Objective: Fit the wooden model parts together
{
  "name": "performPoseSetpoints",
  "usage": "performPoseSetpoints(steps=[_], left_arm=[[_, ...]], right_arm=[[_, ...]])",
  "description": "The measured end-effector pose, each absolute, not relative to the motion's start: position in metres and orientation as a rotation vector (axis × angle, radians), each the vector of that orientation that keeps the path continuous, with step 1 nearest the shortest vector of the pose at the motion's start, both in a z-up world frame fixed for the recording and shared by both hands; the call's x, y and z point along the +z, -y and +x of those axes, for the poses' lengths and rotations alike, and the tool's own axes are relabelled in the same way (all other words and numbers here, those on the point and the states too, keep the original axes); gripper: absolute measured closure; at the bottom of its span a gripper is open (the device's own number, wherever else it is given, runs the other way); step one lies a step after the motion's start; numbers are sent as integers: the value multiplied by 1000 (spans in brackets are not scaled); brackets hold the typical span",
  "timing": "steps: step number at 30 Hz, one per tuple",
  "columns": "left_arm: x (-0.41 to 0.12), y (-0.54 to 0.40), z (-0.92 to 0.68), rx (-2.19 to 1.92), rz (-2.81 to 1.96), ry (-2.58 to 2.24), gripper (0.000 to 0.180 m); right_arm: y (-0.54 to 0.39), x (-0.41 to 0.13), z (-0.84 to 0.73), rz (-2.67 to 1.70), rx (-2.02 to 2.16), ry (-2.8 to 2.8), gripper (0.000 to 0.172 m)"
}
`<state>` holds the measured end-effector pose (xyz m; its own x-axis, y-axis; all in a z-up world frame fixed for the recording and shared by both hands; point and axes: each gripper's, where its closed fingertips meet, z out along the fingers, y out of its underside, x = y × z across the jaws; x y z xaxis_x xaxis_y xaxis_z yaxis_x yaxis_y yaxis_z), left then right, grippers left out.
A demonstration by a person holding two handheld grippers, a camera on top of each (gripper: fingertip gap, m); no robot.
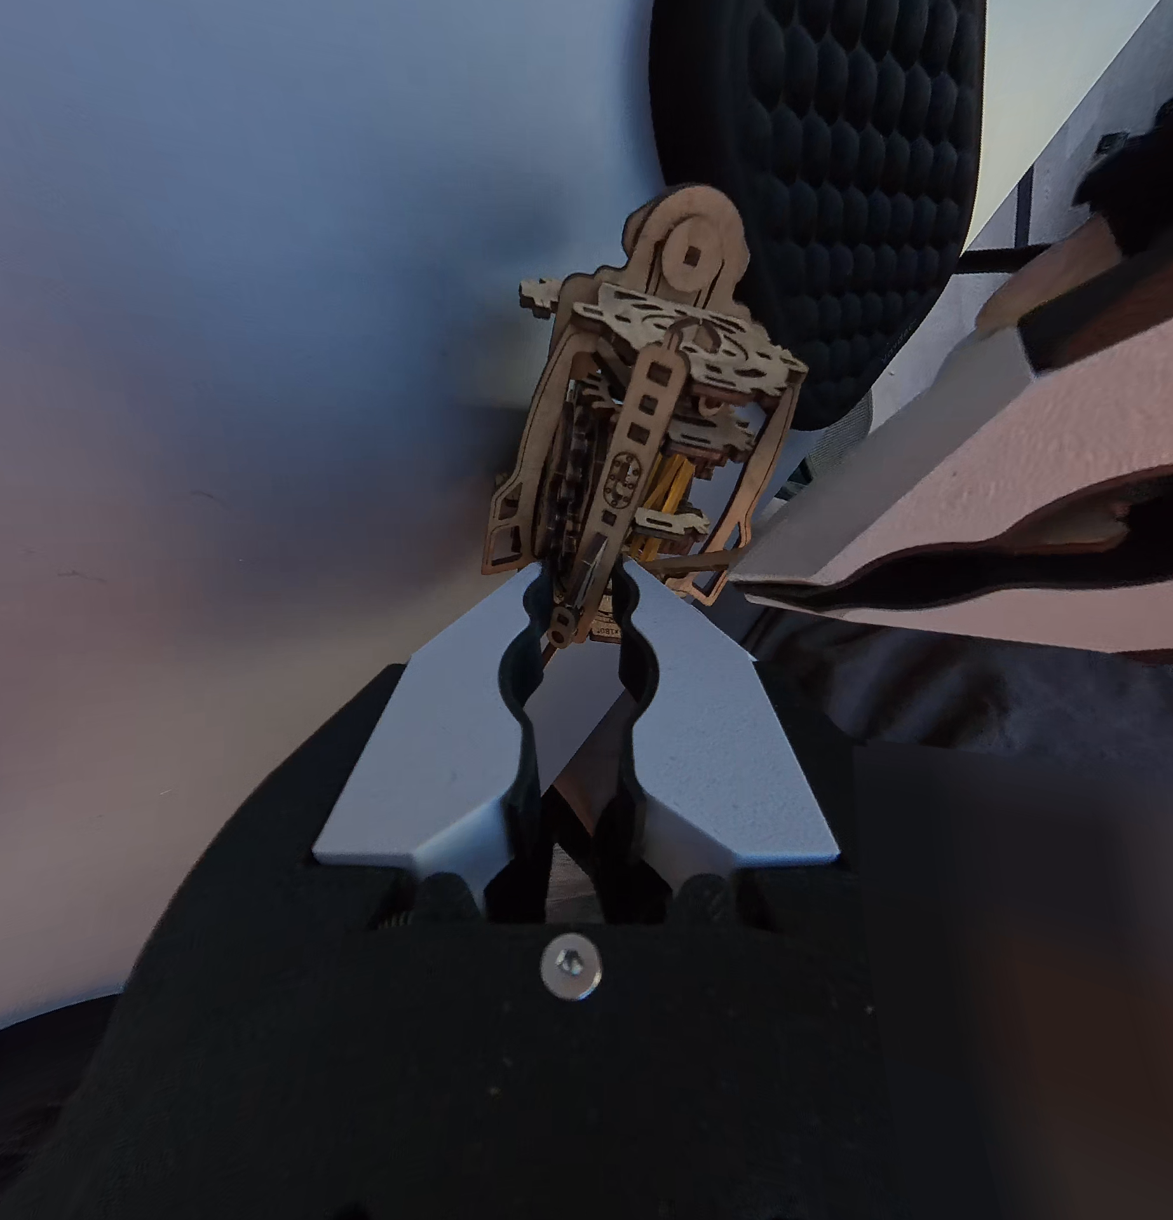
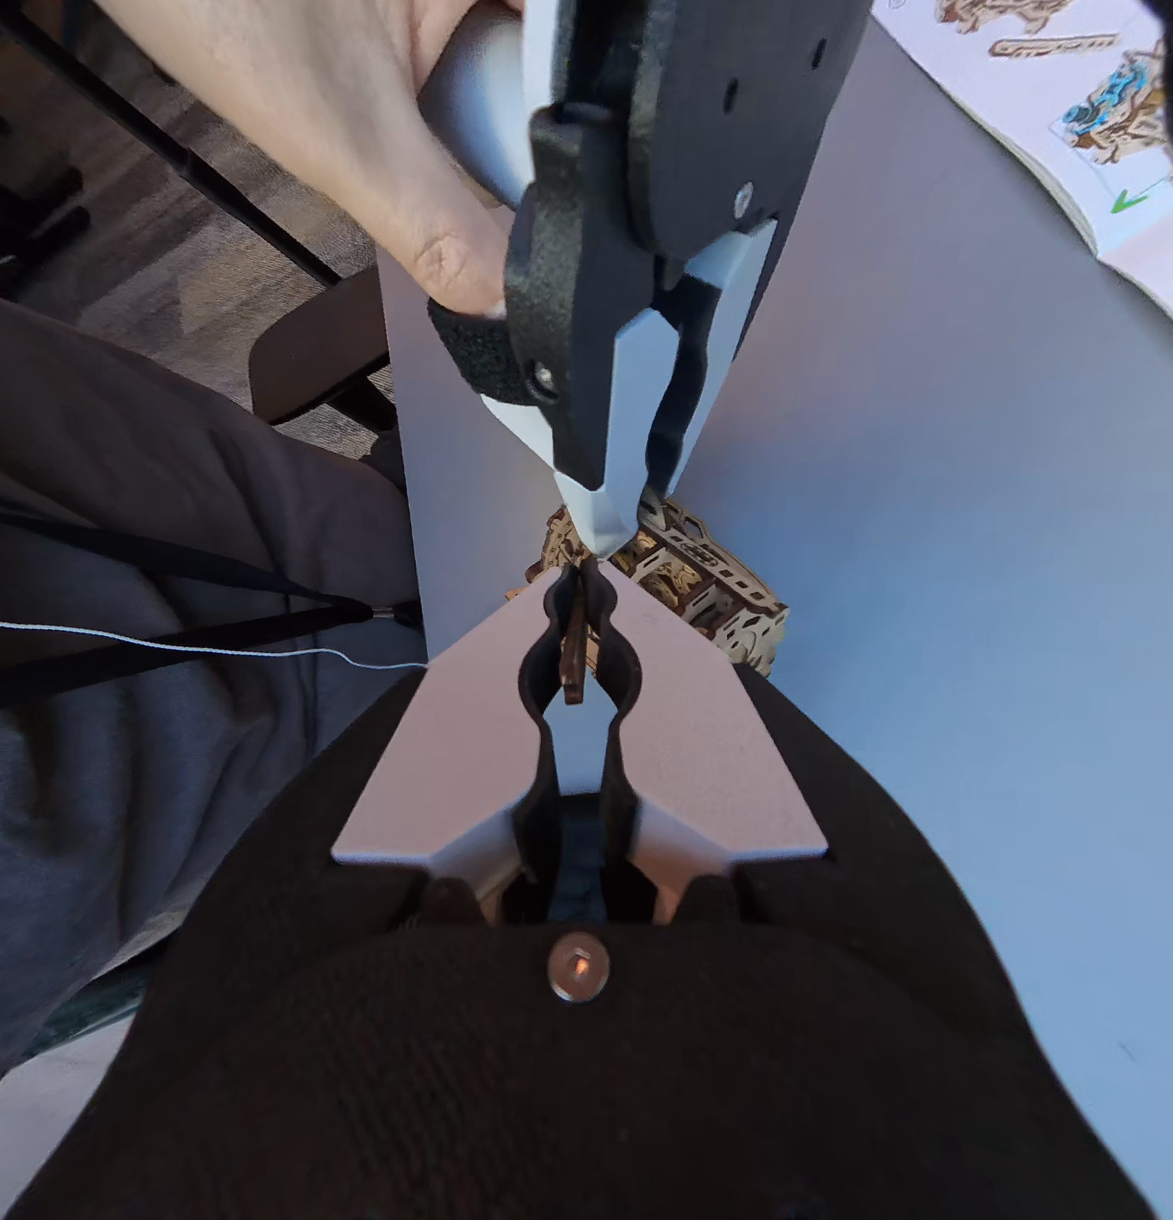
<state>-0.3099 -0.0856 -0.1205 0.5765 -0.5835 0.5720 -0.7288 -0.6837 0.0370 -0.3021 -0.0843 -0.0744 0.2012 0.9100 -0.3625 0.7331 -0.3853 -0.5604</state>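
Wooden and pale, the laser-cut model (image 1: 643, 422) sits at the centre of our left wrist view, lifted off the light grey surface (image 1: 207, 330) and tilted. Our left gripper (image 1: 580, 587) has its jaws narrowed around the model's lower end, both dark pads pressing on the layered plywood. To the right of it the black honeycomb-patterned pad (image 1: 835, 198) lies on the surface, and further right our right gripper comes in from the edge, its tip just beside the model's outer frame.

In the right wrist view we see dark clothing (image 2: 141, 495) at the left, then a hand (image 2: 346, 132) gripping the left gripper from above. In the middle our right gripper (image 2: 580, 581) has its jaws closed on a thin dark wooden strip (image 2: 575, 653), held right at the model's edge. At far right an open instruction booklet (image 2: 1099, 132) lies on the surface.
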Motion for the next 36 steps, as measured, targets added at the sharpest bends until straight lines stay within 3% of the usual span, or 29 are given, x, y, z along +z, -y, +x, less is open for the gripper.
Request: performPoseSetpoints(steps=[17, 36], left_arm=[[-121, 85, -310, 780, 2540, 1072, 165], [-121, 86, -311, 787, 2531, 1059, 166]], right_arm=[[88, -70, -302, -2211, 1010, 1517, 171], [109, -72, -308, -2109, 628, 1652, 171]])
